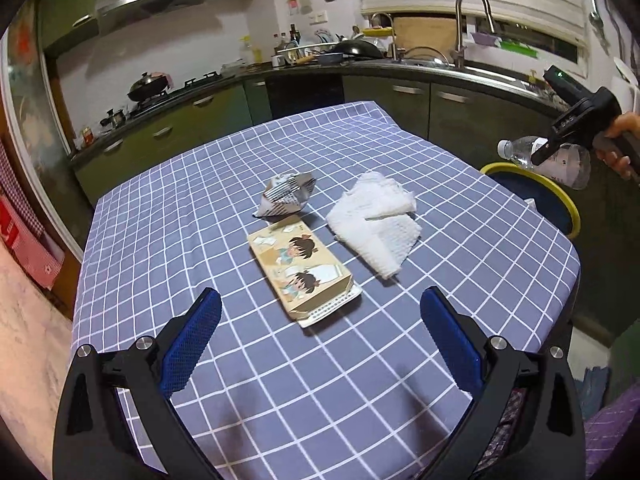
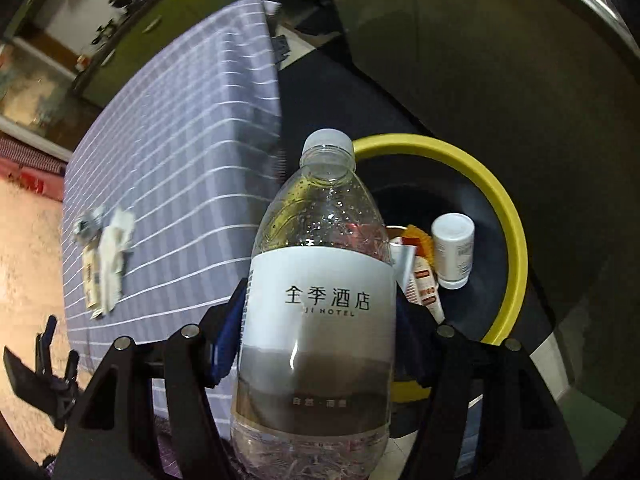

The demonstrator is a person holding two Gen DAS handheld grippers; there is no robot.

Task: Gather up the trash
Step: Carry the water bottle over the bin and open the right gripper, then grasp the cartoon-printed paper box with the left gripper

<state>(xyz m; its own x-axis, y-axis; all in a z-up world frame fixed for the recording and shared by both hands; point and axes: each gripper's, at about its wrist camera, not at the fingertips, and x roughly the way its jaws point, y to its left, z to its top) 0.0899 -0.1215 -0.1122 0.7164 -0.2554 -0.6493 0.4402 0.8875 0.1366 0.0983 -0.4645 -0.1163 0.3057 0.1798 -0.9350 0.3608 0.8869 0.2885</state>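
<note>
Trash is split between two places: my right tongs (image 2: 320, 344) clamp a clear plastic bottle (image 2: 320, 280) by its white-labelled middle, its white cap pointing away from me, above the near rim of the yellow-rimmed bin (image 2: 508, 216) that stands just beside the tabletop's (image 1: 160, 208) edge. Inside the bin I can see a small white capped container (image 2: 454, 254) and some orange-and-white wrappers (image 2: 424, 280) lying against each other at the bottom. Left on the checked cloth of the tabletop are three pieces, close together near its middle: a flattened beige carton with cartoon figures (image 1: 302, 272), nearest to me; a crumpled grey-and-white printed paper (image 1: 286, 198) just beyond it; and a white paper towel (image 1: 376, 224) to the right of both, apart from the carton. Nothing lies between my left tongs (image 1: 320, 332) and the carton. My left tongs hang above the near part of the tabletop, spread wide with nothing between their blue pads (image 1: 192, 340), aimed forward and down at the carton. From the left wrist view, my right hand (image 1: 620, 144) shows at the far right, holding its black tool out past the tabletop's edge with the bottle tilted over the bin. A kitchen counter with a sink (image 1: 468, 62) and stove (image 1: 160, 92) runs behind.
</note>
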